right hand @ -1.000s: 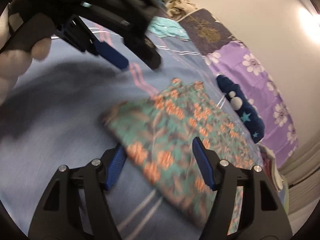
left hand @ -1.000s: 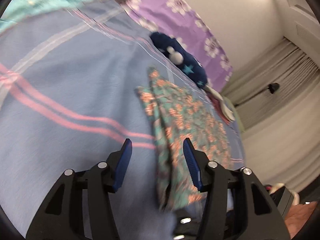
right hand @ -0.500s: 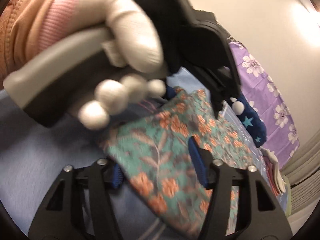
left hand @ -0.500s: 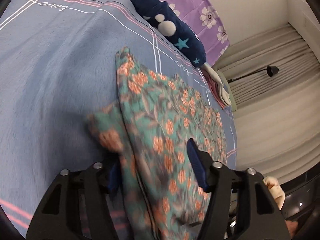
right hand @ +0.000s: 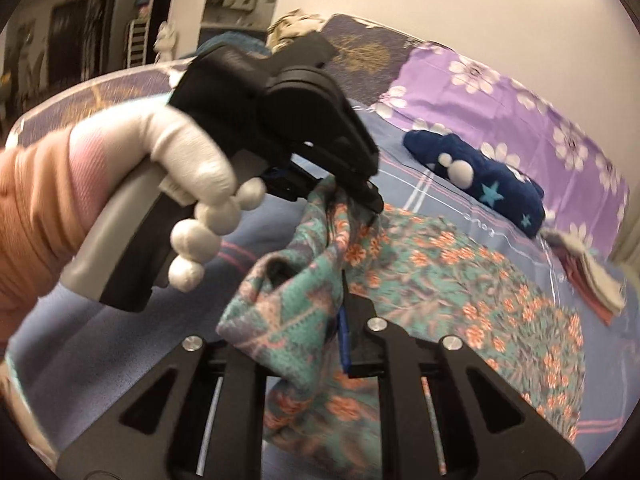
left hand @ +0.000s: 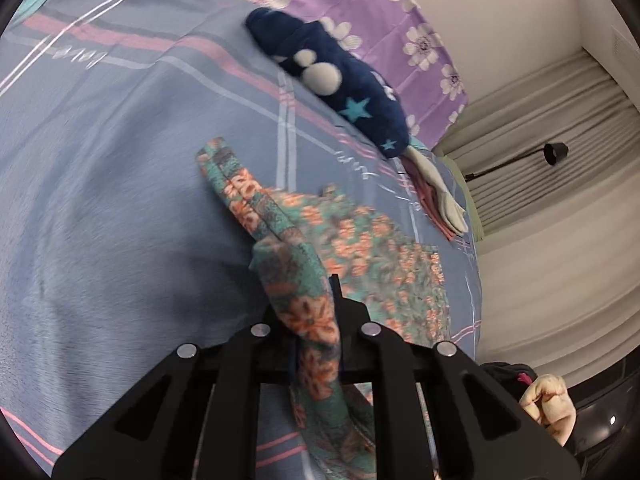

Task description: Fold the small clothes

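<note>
The floral garment [left hand: 360,248] — teal with orange blossoms — lies on the blue striped bedsheet [left hand: 120,160], most of it spread flat toward the sheet's far right edge, while its near edge is lifted off the sheet in two bunched folds. The left gripper [left hand: 316,320] has its jaws closed on one of these folds; the cloth runs up between the black fingers and hangs down over them. The right gripper [right hand: 340,328] is likewise clamped on a bunch of the same garment, with a blue pad [right hand: 343,340] showing beside the pinched fabric. In the right wrist view the left gripper [right hand: 360,196] appears from outside, held by a white-gloved hand [right hand: 192,200] with a peach sleeve, its tip buried in the raised cloth just beyond the right gripper's hold.

Farther up the bed, well apart from the garment, lies a navy star-print garment [left hand: 340,84] with white pompoms, near the purple flowered pillow [left hand: 380,20] at the head. A folded pale and pink cloth [left hand: 436,200] sits at the sheet's right edge. Beige curtains [left hand: 540,160] hang beyond — a black lamp [left hand: 554,152] in front of them.
</note>
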A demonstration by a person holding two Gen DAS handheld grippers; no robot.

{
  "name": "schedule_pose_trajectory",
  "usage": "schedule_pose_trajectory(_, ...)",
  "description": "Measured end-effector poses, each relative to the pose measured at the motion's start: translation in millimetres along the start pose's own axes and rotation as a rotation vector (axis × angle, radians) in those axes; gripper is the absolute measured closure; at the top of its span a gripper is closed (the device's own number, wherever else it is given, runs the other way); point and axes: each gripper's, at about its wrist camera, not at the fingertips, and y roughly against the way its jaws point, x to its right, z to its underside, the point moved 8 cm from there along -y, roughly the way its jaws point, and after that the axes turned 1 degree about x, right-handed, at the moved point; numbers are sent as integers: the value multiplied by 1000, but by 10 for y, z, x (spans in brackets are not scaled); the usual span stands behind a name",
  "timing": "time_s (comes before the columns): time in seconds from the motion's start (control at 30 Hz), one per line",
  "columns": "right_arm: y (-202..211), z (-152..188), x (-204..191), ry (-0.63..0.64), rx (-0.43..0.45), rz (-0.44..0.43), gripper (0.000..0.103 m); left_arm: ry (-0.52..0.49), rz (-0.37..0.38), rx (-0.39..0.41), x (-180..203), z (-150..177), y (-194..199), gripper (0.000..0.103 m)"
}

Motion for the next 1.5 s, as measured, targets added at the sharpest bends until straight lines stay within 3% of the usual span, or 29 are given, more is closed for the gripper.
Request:
schedule_pose_trajectory(0.5,548,254,891,-243,50,-108,91,-78,-27,-13,906,91,-355,91)
schedule_pose_trajectory(0.7,702,519,1361,-330,64,-105,90,-116,-53,-49,1303,219,-773,91)
schedule_pose_trajectory(1.03,807,1194,2153,-586,15,-141,89,-219,-103,-125,1937,465,-1532,91)
schedule_pose_trajectory(1.5,981,1744,2456,-745,2,-191,90,-465,-221,-226,2442,876,-2194,91)
